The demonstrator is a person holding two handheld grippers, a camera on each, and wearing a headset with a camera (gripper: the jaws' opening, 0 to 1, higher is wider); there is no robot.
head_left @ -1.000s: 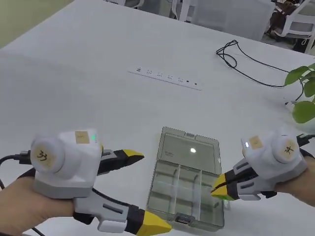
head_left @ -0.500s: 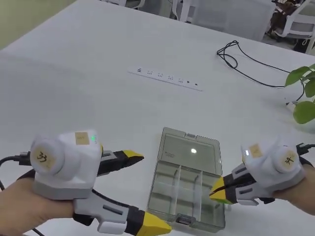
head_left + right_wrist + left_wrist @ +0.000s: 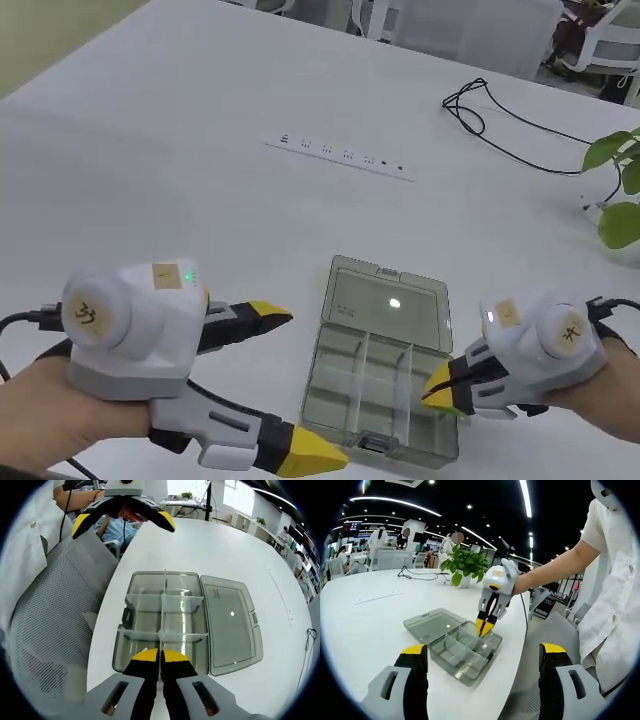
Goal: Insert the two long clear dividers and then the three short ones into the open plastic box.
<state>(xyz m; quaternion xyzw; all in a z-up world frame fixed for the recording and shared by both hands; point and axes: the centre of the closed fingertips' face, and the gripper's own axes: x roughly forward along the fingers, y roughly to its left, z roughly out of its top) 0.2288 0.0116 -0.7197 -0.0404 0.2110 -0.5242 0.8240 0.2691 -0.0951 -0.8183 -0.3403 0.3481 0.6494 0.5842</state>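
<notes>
Right gripper view: right gripper [image 3: 161,656] pinches clear divider [image 3: 161,607], long axis straight ahead across plastic box [image 3: 142,617]; left gripper [image 3: 122,525], wide, beyond box.

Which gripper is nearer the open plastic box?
Right. The right gripper is shut at the rim of the box, over a clear divider; the left gripper is open, off its opposite side.
</notes>
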